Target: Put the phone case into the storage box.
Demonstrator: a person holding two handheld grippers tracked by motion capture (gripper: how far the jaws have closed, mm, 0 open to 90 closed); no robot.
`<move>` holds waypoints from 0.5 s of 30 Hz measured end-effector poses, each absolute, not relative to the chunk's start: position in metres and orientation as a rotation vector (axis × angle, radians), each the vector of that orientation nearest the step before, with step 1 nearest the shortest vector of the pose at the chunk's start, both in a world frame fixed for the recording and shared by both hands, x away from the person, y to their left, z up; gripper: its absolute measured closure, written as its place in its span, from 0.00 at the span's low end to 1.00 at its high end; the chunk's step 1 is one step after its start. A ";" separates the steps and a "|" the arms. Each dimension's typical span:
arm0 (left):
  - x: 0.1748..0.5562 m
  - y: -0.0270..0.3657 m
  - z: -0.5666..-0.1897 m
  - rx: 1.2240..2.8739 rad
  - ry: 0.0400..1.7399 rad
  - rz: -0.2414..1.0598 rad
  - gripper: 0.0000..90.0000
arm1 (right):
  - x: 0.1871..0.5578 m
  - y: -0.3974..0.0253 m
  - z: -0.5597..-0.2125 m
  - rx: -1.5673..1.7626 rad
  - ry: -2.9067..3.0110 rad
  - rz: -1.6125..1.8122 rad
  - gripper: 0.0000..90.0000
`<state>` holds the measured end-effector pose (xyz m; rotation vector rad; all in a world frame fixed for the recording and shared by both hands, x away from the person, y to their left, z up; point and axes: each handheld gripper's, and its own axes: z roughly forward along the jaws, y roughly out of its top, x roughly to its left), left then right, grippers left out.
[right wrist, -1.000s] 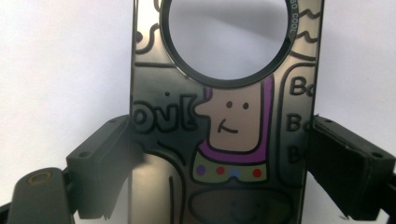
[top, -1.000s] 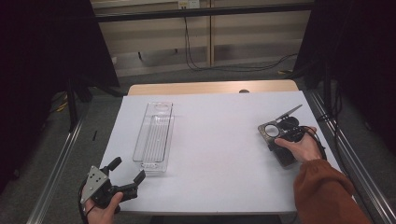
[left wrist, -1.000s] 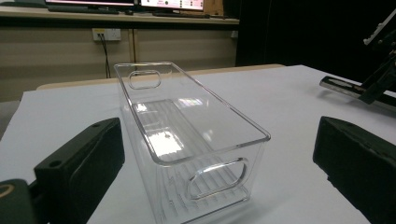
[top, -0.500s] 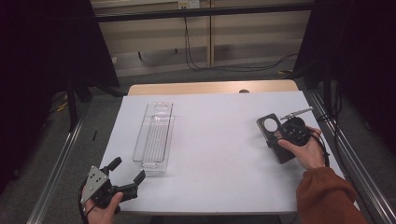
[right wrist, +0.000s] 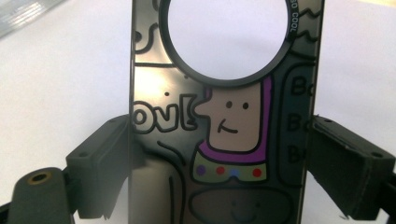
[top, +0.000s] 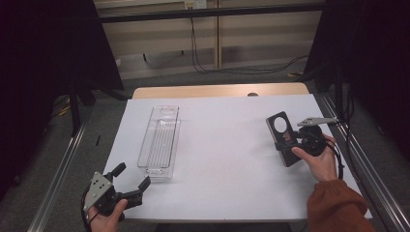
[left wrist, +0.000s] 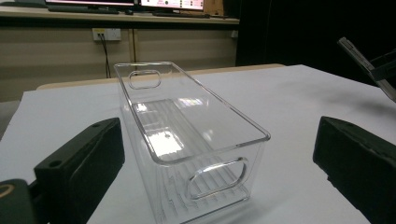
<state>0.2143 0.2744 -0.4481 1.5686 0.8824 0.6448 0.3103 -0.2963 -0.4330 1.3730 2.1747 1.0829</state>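
Clear plastic is my landmark: a long, narrow bin (top: pixel 158 143) lies lengthwise on the white surface (top: pixel 227 169), with oval handle cut-outs at both short ends. From the left gripper view I see its near end (left wrist: pixel 205 172) straight ahead, framed between my two black jaws, which stand wide apart and touch nothing. In the high view, my left hand-held gripper (top: pixel 131 180) hovers just past the bin's near end, at the surface's near edge, held in my left hand (top: pixel 107 216).

Well to the right of the bin, my right hand-held gripper (top: pixel 290 141) is clamped on a dark flat card (top: pixel 282 137) with a round hole near its top. The right gripper view shows the card (right wrist: pixel 224 140) upright between the jaws, printed with a cartoon face, purple outline and coloured dots.
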 end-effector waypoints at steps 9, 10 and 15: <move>0.216 0.274 -0.448 1.576 0.897 0.638 0.03 | 0.299 -0.297 -0.433 1.312 2.119 1.252 0.13; 0.215 0.274 -0.448 1.572 0.897 0.634 0.03 | 0.298 -0.297 -0.433 1.296 2.119 1.268 0.13; 0.216 0.273 -0.447 1.569 0.878 0.625 0.03 | 0.291 -0.294 -0.430 1.239 2.109 1.375 0.13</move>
